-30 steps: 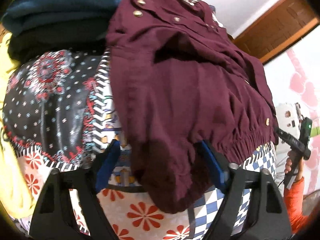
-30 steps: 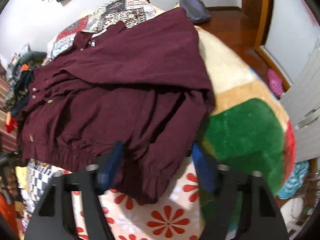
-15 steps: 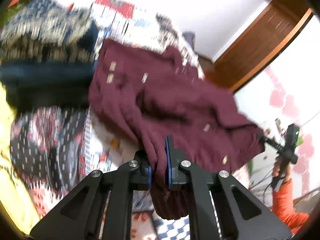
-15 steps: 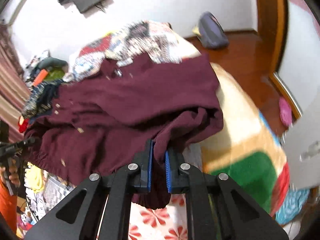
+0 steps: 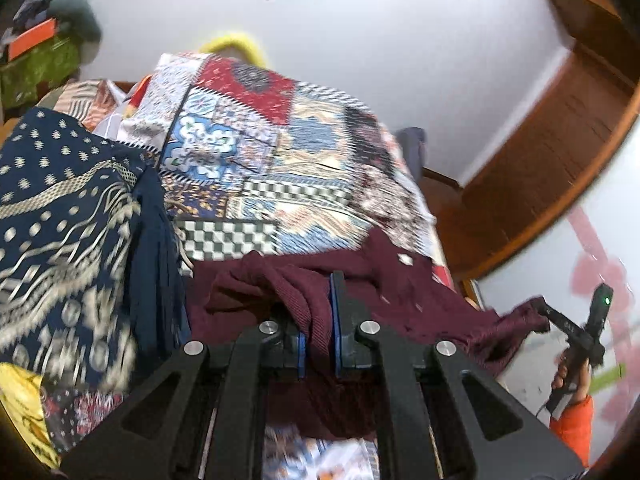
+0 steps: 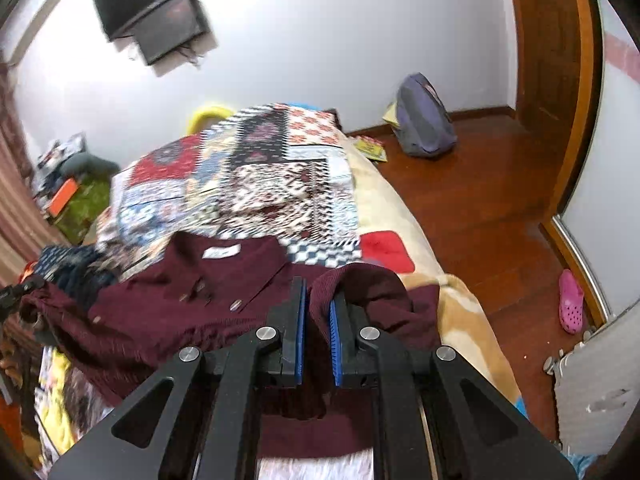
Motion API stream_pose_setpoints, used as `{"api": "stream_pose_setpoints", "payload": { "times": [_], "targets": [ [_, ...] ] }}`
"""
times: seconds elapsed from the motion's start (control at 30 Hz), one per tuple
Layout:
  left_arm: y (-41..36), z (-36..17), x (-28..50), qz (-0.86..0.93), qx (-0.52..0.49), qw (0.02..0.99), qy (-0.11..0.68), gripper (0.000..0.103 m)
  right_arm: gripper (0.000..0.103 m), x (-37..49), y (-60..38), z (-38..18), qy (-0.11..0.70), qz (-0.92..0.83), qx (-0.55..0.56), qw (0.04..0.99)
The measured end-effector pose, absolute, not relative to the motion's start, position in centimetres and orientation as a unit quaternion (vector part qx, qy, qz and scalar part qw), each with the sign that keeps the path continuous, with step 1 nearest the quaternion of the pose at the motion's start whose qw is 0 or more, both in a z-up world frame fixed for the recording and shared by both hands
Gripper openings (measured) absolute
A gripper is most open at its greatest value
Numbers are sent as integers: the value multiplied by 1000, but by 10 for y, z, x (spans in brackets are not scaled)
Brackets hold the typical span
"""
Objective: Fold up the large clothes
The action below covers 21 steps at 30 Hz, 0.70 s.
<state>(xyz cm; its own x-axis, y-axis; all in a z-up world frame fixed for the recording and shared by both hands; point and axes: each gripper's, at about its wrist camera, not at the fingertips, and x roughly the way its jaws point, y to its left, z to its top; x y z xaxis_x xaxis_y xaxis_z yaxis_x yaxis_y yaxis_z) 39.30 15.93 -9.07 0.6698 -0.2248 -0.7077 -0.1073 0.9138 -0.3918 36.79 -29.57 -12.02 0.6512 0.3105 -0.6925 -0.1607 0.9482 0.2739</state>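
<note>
Left gripper (image 5: 318, 332): jaws clamped on a bunched fold of the maroon ribbed button-up jacket (image 5: 404, 300). Right gripper (image 6: 318, 334): jaws likewise pinched on a fold of the same jacket (image 6: 168, 312). Jacket hangs stretched between the two, collar and white label facing up in the right wrist view, above the multicoloured patchwork bedspread (image 6: 256, 184). Folded navy patterned cloth (image 5: 60, 248) stacked just beside the jacket. Purple backpack (image 6: 424, 120) on the wooden floor (image 6: 480, 200).

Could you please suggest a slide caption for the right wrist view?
Right tool shut on a fold of the maroon shirt, which lies over the patchwork quilt.
</note>
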Motion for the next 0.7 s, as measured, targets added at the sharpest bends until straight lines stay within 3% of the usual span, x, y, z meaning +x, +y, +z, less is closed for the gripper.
{"api": "stream_pose_setpoints", "payload": {
  "times": [0.33,0.43,0.5,0.6,0.7],
  "targets": [
    [153,-170,475,17,-132,867,481,11,10,443,-277,-188,455,92,73,883],
    [149,-174,480,11,-115,859,499,14,22,445,-278,-186,460,92,64,881],
    [147,-170,479,5,-111,859,499,15,38,448,-277,-181,471,101,55,875],
    [145,-156,476,-7,-115,859,498,27,61,440,-273,-163,443,79,27,893],
    [140,-136,471,-22,-114,864,490,37,68,424,-272,-141,410,84,18,908]
  ]
}}
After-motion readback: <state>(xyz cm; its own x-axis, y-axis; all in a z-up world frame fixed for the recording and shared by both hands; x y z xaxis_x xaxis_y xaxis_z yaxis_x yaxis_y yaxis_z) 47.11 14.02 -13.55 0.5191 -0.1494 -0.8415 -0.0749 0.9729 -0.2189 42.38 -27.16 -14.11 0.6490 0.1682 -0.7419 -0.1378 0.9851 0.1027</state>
